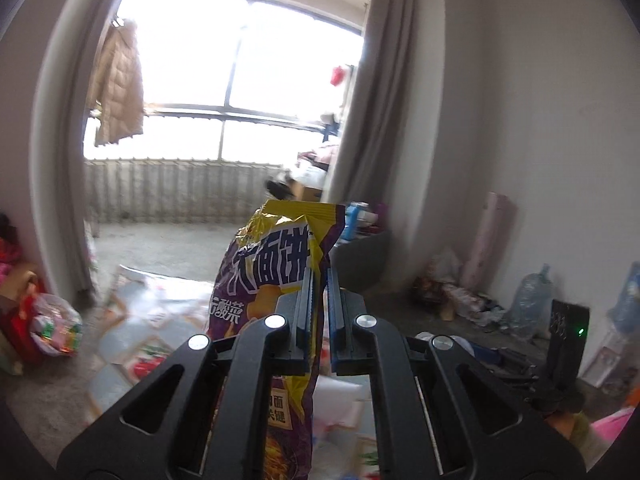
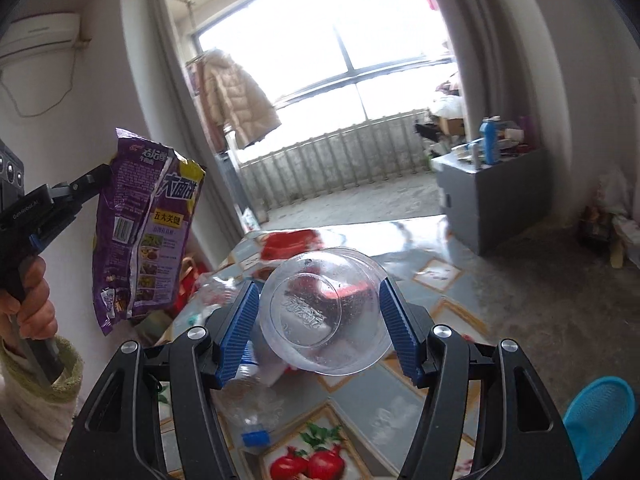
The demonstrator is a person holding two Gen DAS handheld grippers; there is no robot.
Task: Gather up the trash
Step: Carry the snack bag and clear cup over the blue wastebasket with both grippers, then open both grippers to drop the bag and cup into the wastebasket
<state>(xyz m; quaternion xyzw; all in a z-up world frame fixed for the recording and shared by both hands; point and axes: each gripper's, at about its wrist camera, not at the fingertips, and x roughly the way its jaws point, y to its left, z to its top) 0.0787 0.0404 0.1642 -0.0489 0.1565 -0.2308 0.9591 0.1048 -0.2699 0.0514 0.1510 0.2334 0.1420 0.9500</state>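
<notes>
My left gripper [image 1: 320,280] is shut on a purple and yellow noodle wrapper [image 1: 276,272] and holds it up in the air. The same wrapper [image 2: 144,232] hangs from the left gripper [image 2: 96,182] at the left of the right wrist view. My right gripper [image 2: 318,292] is shut on a clear plastic cup [image 2: 324,312], held on its side above the table with its base toward the camera. A crushed clear bottle with a blue cap [image 2: 252,412] lies on the table below the cup.
The table [image 2: 400,412] has a glossy patterned cloth with a red packet [image 2: 288,242] at its far end. A blue bowl-like object [image 2: 600,420] sits at the lower right. A grey cabinet [image 2: 488,196] with bottles stands by the balcony. Bags and bottles line the right wall [image 1: 532,296].
</notes>
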